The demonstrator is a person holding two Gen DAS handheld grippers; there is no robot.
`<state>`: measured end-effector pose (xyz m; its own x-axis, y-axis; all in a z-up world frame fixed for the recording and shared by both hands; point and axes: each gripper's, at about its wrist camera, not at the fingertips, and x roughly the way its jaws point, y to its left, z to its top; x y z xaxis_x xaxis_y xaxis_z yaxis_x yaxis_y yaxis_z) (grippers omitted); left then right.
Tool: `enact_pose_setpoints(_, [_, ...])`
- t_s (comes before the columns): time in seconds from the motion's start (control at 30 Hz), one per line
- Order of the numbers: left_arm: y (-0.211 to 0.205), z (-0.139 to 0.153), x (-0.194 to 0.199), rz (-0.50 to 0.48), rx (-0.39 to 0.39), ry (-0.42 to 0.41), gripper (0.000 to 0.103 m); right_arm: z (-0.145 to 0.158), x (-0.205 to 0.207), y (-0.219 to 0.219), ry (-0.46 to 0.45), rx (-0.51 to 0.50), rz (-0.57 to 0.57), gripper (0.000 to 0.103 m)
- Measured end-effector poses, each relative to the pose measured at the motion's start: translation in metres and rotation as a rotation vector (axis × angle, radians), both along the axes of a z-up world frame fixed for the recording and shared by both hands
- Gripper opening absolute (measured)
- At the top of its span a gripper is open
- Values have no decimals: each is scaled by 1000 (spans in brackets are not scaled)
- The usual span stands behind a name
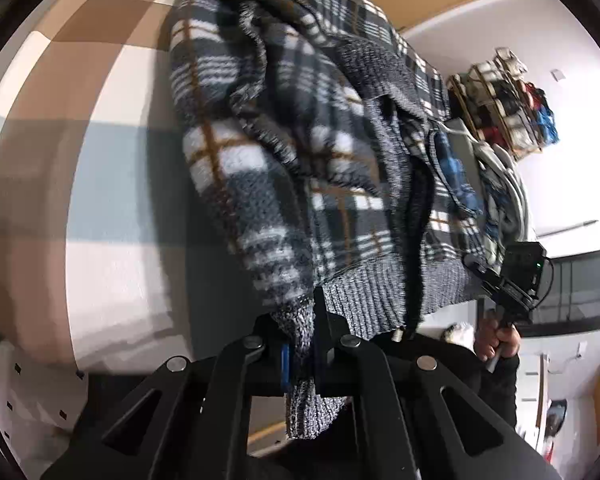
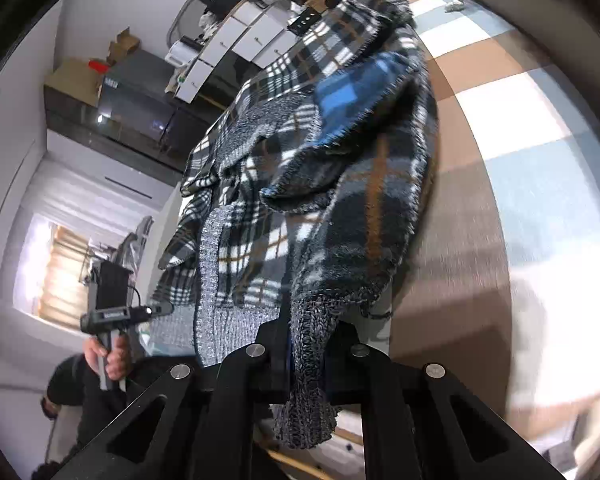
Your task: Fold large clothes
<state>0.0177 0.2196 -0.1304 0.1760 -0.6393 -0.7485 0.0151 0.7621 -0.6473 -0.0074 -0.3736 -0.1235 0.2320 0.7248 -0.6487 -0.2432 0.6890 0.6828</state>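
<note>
**Both tools pinched on the knit hem of a plaid fleece garment**

The left tool (image 1: 300, 344) is seen pressed together on the grey ribbed knit hem (image 1: 300, 392) of a plaid fleece garment (image 1: 284, 128). The knit band is caught between the two black fingers (image 1: 324, 332), and a short length of it hangs out below them toward the camera. No gap is visible between the fingers beyond the thickness of the cloth.

The right tool (image 2: 306, 354) is likewise closed on a ribbed knit band (image 2: 308, 400) of the same garment (image 2: 340, 184), with the knit squeezed between its black fingers (image 2: 342, 344) and a tuft hanging out beneath.

The garment is held up in the air between the two tools, its bulk draped away from each camera in loose folds. A blue-and-black checked lining (image 2: 356, 92) is exposed at a turned-over fold in the right wrist view. Behind the garment, a bed covering (image 1: 112, 80) of brown, cream and pale blue squares is seen in both views; whether the far end of the garment rests on it cannot be told.

In the left wrist view the opposite tool (image 1: 516, 276) is seen at the garment's edge, gripped by a hand (image 1: 496, 340) with a dark sleeve. In the right wrist view the other tool (image 2: 120, 308) is seen held by a hand (image 2: 112, 356). A cluttered shelf (image 1: 504, 100) stands against the wall.
</note>
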Motion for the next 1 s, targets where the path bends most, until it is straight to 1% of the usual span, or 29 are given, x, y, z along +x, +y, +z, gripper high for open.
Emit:
enact_pose_setpoints(0.07, [-1, 5, -9, -20, 1, -13, 3, 3, -8, 0, -6, -7, 15, 10])
enact_pose_setpoints(0.13, [-3, 14, -16, -32, -11, -45, 3, 7, -16, -4, 9, 21, 19, 10])
enact_pose_setpoints(0.2, [-1, 21, -24, -39, -64, -57, 3, 14, -24, -15, 37, 87, 11, 10])
enact_pose_setpoints(0.3, [6, 35, -24, -42, -137, -67, 3, 24, -25, -25, 82, 154, -19, 10])
enact_pose_setpoints(0.33, [8, 38, -19, -34, -156, -64, 3, 28, -22, -26, 93, 161, -41, 10])
enact_pose_setpoints(0.37, [11, 41, -12, -16, -174, -55, 3, 33, -16, -27, 110, 146, -75, 10])
enact_pose_setpoints(0.4, [15, 43, 0, 1, -196, -43, 3, 36, -7, -27, 143, 153, -111, 10])
enact_pose_setpoints(0.43, [16, 46, 9, 12, -211, -39, 3, 40, 4, -27, 170, 199, -140, 10])
enact_pose_setpoints(0.5, [22, 53, 41, 52, -261, -24, 3, 54, 32, -19, 188, 247, -167, 10])
enact_pose_setpoints(0.6, [34, 64, 90, 129, -345, -3, 3, 77, 83, -7, 208, 291, -195, 11])
enact_pose_setpoints(0.67, [42, 67, 119, 195, -379, 22, 3, 84, 119, 0, 248, 290, -227, 12])
enact_pose_setpoints(0.7, [48, 66, 138, 235, -390, 36, 3, 84, 139, 1, 267, 283, -243, 13])
enact_pose_setpoints(0.73, [53, 64, 147, 255, -385, 41, 3, 81, 170, 4, 307, 262, -275, 14])
enact_pose_setpoints(0.77, [57, 61, 160, 283, -371, 53, 3, 76, 181, 4, 334, 245, -274, 14])
enact_pose_setpoints(0.8, [64, 53, 176, 315, -353, 79, 3, 69, 210, 8, 380, 214, -283, 14])
enact_pose_setpoints(0.87, [70, 39, 193, 336, -341, 124, 3, 57, 246, 11, 429, 160, -313, 17])
enact_pose_setpoints(0.93, [77, 25, 203, 362, -332, 157, 3, 42, 276, 9, 494, 132, -305, 24])
enact_pose_setpoints(1.0, [82, 15, 209, 371, -335, 184, 3, 33, 295, 2, 509, 111, -350, 37])
